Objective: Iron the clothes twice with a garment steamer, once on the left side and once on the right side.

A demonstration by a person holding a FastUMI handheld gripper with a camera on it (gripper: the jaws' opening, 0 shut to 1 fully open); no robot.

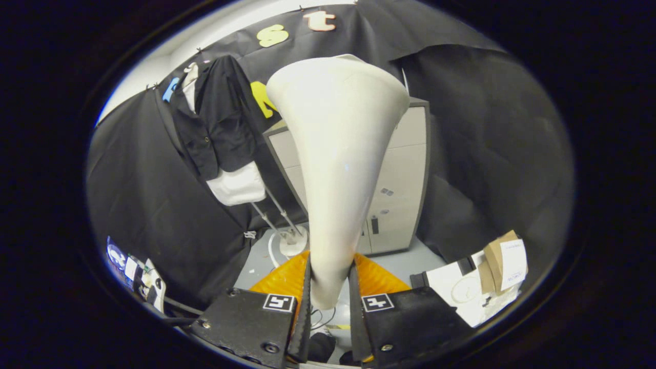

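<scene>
Gripping steamer (335, 169) between jaws | jacket (215, 120) well apart, open room between

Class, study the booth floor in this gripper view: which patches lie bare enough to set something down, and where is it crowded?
The gripper is shut on the white steamer. Bare grey floor lies between the cabinet and the papers and cardboard box, and a narrower strip beside the garment stand's base. The box corner and the stand's foot are crowded.
</scene>
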